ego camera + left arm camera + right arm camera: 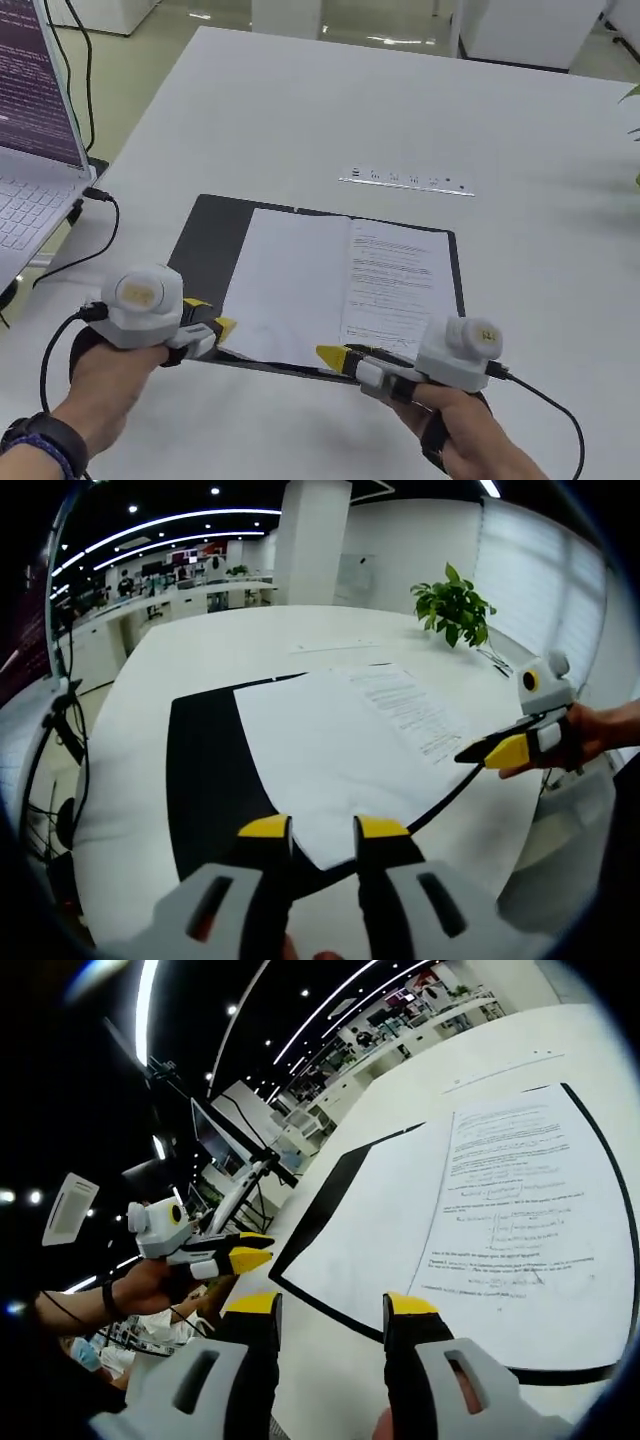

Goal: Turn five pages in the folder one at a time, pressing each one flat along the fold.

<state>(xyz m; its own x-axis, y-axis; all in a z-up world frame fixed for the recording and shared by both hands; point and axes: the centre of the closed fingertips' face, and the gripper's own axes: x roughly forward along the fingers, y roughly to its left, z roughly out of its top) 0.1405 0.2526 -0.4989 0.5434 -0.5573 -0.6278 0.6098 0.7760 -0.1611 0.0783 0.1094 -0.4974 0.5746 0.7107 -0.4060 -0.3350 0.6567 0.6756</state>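
This is an open-plan office. A broad white table (pixel 330 110) has a socket strip (pixel 405 182) set into its top and an open laptop (pixel 30 150) at one edge. Beyond it are rows of desks (pixel 150 600) under long ceiling light strips (pixel 170 525), a white pillar (pixel 305 540) and a potted plant (pixel 455 605).

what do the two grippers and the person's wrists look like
The left gripper and right gripper are pale grey with yellow jaw tips. A black cable trails from each. A dark wristband sits on the left wrist.
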